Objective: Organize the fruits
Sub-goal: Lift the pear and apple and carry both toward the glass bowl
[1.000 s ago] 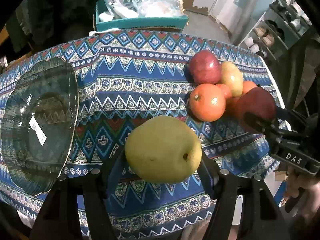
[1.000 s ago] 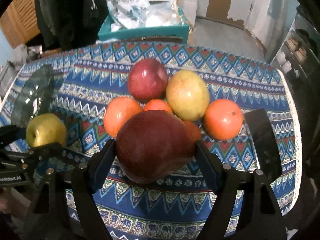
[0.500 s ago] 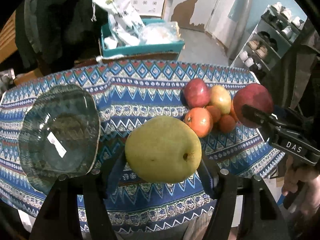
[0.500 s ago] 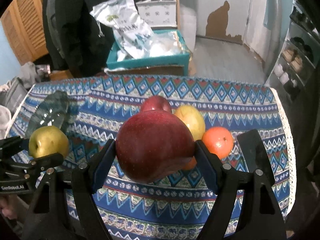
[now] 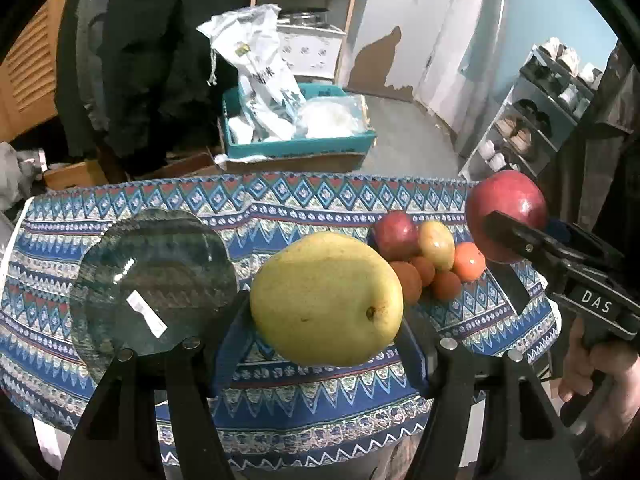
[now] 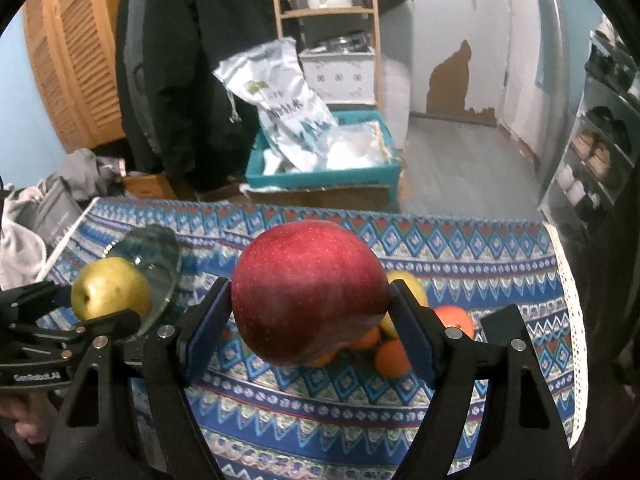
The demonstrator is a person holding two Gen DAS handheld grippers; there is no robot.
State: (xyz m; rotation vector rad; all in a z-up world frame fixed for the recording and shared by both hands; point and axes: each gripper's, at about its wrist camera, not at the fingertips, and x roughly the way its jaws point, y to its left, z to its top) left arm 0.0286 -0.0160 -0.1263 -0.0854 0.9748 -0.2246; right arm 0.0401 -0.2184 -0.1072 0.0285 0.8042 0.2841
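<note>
The left gripper [image 5: 326, 320] is clamping a yellow pear [image 5: 326, 298] above the patterned cloth [image 5: 280, 380], with a glass plate [image 5: 152, 280] lying left, a fruit pile [image 5: 428, 256] right, and the right gripper [image 5: 516, 240] gripping a red apple [image 5: 506, 208].

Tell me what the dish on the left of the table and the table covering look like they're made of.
The dish looks like clear, glossy glass: the pattern beneath shows through and its surface glints. The table covering looks like matte woven or printed fabric, since it drapes over the edge; which of the two I cannot tell.
</note>
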